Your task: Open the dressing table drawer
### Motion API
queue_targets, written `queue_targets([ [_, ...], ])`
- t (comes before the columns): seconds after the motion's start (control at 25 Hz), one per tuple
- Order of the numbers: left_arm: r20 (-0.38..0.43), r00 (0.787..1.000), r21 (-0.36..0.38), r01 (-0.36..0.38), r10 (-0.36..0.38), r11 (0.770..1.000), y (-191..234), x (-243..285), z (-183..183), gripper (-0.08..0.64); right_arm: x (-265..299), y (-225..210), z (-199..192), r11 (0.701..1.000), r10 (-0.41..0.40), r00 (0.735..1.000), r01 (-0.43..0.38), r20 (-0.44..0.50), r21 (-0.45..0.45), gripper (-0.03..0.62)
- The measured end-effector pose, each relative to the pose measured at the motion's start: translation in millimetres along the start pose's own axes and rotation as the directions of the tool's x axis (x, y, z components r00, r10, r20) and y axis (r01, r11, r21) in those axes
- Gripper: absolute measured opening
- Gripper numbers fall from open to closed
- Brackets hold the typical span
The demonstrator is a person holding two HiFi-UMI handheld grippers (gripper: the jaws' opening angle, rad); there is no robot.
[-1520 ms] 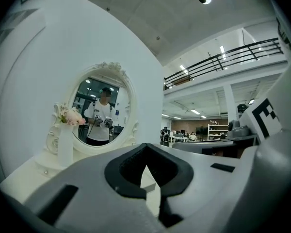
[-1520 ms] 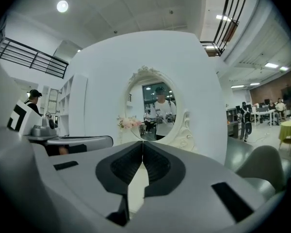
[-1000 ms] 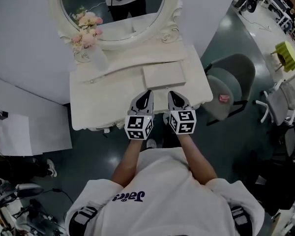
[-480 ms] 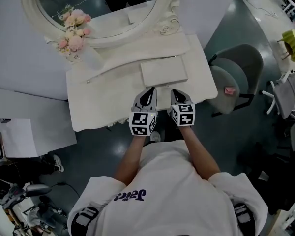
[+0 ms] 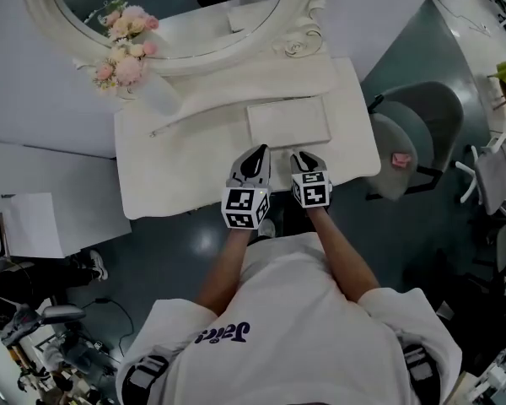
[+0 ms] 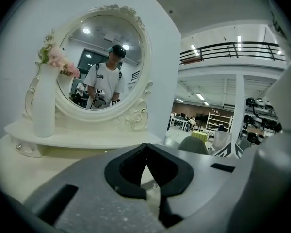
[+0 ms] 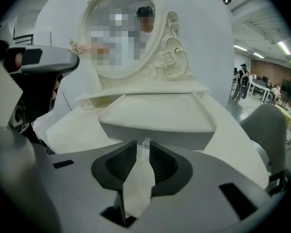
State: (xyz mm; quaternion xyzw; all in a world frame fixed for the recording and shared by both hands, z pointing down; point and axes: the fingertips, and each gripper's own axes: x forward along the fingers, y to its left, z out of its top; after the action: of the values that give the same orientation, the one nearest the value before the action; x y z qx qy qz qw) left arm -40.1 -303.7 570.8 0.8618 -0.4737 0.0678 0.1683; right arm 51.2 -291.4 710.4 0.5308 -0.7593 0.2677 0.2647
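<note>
Lining up on the drawer knob (image 7: pixel 146 141)
Right tool (image 5: pixel 307 153), jaws just opening and empty, should straddle it squarely before pinching; left tool (image 6: pixel 145 154) sits closed, empty.

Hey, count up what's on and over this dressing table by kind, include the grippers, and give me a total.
grippers: 2 (left gripper, right gripper)
oval mirror: 1
vase of flowers: 1
drawer box: 1
Total: 5
</note>
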Motion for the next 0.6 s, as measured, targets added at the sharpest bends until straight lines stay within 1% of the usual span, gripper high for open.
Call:
queue_targets([
  [0.16,-0.018,0.999,-0.007,-0.027,0.027,1.000,7.7,6.0,-2.9,0.014,17.0,0.4,-7.4,1.000,0.013,0.998,-0.014,-0.059,-0.009,0.121],
  [0.36,-0.023,0.999,-0.008,-0.044,0.044,0.999,14.9,12.5,-3.5,0.014,34.4,-2.0,-7.4,0.999,0.027,0.996,-0.024,-0.085,0.033,0.137],
  [0.44,-0.022,0.998,-0.018,-0.051,0.051,0.999,17.2,13.9,-3.5,0.014,37.9,-4.8,-7.8,0.998,0.027,0.995,-0.021,-0.096,0.054,0.137],
  [0.56,-0.020,0.998,-0.035,-0.063,0.062,0.997,22.7,14.8,-3.5,0.014,39.3,-8.4,-8.9,0.998,0.012,0.994,-0.005,-0.109,0.066,0.095],
  [0.6,-0.019,0.998,-0.038,-0.066,0.066,0.997,24.6,14.8,-3.3,0.014,39.9,-8.5,-9.2,0.998,0.011,0.994,-0.004,-0.112,0.064,0.092],
])
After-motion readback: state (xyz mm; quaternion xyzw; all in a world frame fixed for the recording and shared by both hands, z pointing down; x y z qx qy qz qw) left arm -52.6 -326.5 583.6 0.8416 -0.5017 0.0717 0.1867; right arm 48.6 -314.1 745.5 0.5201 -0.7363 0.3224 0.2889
